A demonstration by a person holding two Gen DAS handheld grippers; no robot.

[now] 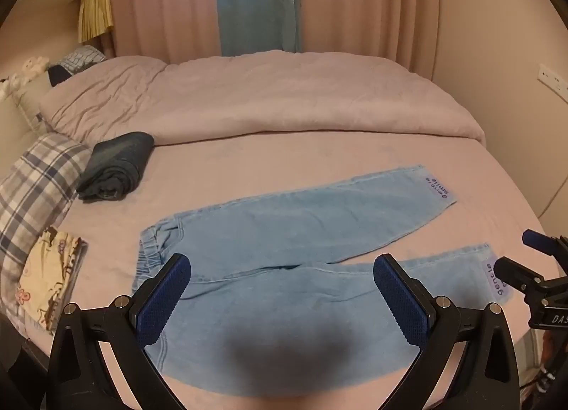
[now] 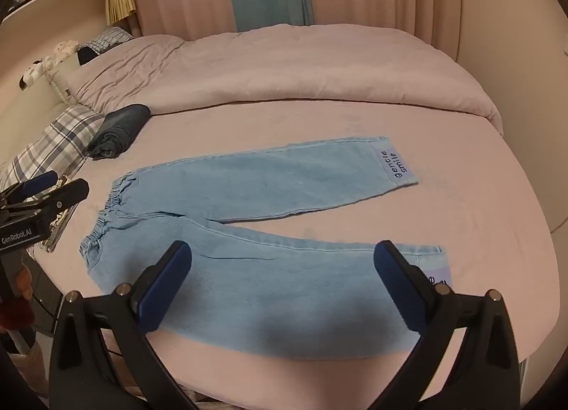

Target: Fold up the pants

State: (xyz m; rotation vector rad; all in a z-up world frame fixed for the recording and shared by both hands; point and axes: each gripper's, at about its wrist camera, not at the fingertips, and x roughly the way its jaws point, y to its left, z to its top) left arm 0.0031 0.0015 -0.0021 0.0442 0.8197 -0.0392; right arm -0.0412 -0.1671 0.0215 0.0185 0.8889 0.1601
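Note:
Light blue pants [image 1: 284, 232] lie flat on the pink bed sheet [image 1: 284, 161], waistband to the left, both legs spread to the right in a V, each cuff with a "gentle smile" label. They also show in the right wrist view [image 2: 255, 204]. My left gripper [image 1: 282, 264] is open and empty, hovering above the near leg. My right gripper [image 2: 284, 253] is open and empty, above the near leg further right. The right gripper shows at the right edge of the left wrist view [image 1: 532, 268]; the left gripper shows at the left edge of the right wrist view [image 2: 46, 193].
A folded dark garment [image 1: 113, 168] lies at the back left beside a plaid pillow [image 1: 32, 182]. A floral folded cloth [image 1: 49, 278] lies at the left edge. A bunched pink duvet [image 1: 266, 97] covers the far half of the bed. Curtains hang behind.

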